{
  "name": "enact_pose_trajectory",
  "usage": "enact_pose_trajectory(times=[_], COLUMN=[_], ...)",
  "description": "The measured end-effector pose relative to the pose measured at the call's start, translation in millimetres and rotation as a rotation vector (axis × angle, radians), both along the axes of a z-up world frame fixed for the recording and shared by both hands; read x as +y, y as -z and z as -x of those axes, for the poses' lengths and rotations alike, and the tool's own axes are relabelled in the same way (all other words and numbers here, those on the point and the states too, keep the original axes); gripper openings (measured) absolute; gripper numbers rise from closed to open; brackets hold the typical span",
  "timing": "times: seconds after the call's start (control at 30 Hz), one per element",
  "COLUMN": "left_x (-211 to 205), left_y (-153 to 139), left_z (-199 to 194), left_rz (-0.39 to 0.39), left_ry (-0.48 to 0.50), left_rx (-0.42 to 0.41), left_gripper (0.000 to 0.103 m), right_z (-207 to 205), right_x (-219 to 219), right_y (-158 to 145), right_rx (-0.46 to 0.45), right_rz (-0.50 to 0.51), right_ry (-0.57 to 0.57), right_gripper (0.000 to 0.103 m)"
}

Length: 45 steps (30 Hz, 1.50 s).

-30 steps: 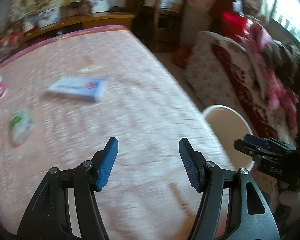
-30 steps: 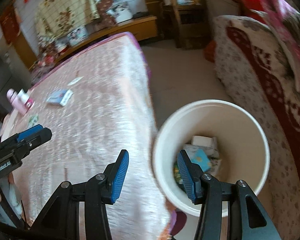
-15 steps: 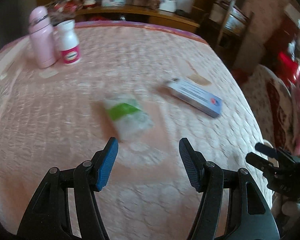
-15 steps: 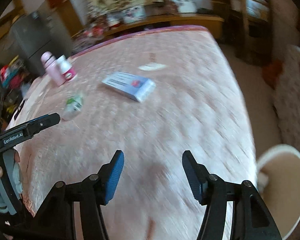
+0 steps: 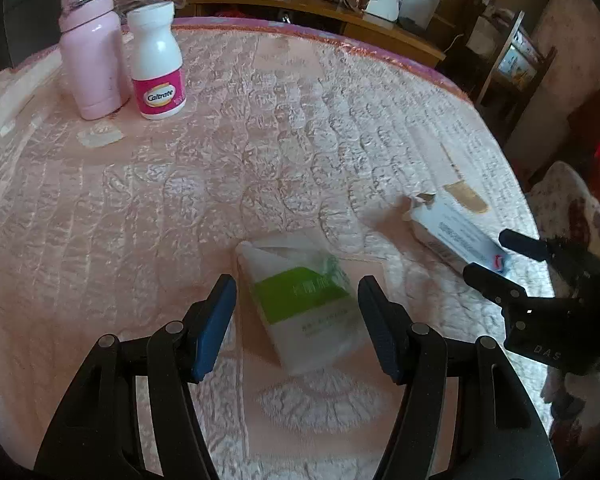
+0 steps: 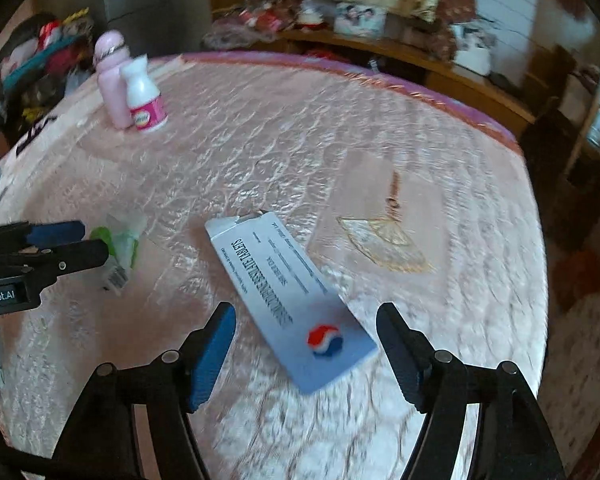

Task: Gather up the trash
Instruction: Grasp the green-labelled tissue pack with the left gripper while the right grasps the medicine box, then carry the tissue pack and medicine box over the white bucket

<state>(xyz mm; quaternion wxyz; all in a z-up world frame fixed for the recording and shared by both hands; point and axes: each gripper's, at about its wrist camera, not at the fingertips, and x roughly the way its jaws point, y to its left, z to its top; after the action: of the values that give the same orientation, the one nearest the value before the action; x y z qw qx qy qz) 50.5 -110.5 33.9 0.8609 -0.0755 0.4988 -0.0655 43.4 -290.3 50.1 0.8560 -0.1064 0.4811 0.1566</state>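
Left tool point(image 5: 296, 320): jaws spread wide, gripping nothing. Blue pads flank a white-and-green tissue packet point(image 5: 304, 304) that lies flat on the table point(image 5: 140, 208); packet sits between the fingertips, a gap visible on each side, no contact seen. Packet's far end is torn or folded open.

Right tool point(image 6: 306, 350): also spread wide, empty. Its pads bracket the near end of a long white-and-blue carton point(image 6: 292, 300) with a red-white-blue round logo near that end. Carton lies flat and diagonal, its far end a ragged open flap. Slight motion blur in this view; whether the pads touch the carton I cannot tell, though gaps appear on both sides.

Packet and carton lie near each other, apart, packet to the left of the carton. The left tool shows at the left edge of the right wrist view, over the packet.

Beyond the carton: a flat transparent wrapper point(image 6: 380, 236) with gold print, lying on the pink quilted cloth.

Far left corner of the table: a pink flask point(image 5: 90, 44) and a white Caltrate bottle point(image 5: 158, 60), upright, side by side, well apart from both tools.
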Motion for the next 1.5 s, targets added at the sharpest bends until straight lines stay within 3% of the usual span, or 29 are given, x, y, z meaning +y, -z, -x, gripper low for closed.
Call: enact_pose_trajectory(times=[0.23,0.33,0.37,0.4,0.5,0.6,0.97,1.5], left_x=[-8.2,-11.4,-11.6,-11.7,-11.8,-13.7,-51.3,-143.0], left_y=[8.7,9.1,8.8,8.5,6.8,0.8,-25.4,-57.0], left_z=[-6.1,-4.2,-2.5,-1.1,5.2,17.7,76.5,138.0], left_rz=[-0.031,-0.04,-0.038,-0.03,-0.023,-0.028,-0.049,-0.048], left_ry=[-0.002,0.009,0.013,0.019,0.036,0.057,0.178,0.385], left_rx=[-0.005,-0.009,-0.01,-0.012,-0.014,-0.028,-0.105,-0.2], left_gripper=[0.062,0.062,0.059,0.048,0.033,0.028,0.026,0.026], right_z=[-15.0,-5.3,-1.8,3.3,21.5,45.2,128.8,221.4], right_x=[1.9,5.8,6.0,6.6,4.7,-3.6,-39.0,-114.6], right_y=[17.6,16.5,15.3,14.1,7.5,-0.1,-19.9,-46.8], right_rx=[0.024,-0.008,-0.012,-0.014,-0.034,-0.044,-0.061,-0.102], right_rz=[-0.074,-0.072,-0.07,-0.076,-0.092,-0.12,-0.164,-0.18], right_ry=[0.033,0.05,0.054,0.06,0.086,0.12,0.228,0.423], right_gripper=[0.07,0.057,0.051,0.049,0.048,0.048,0.048,0.048])
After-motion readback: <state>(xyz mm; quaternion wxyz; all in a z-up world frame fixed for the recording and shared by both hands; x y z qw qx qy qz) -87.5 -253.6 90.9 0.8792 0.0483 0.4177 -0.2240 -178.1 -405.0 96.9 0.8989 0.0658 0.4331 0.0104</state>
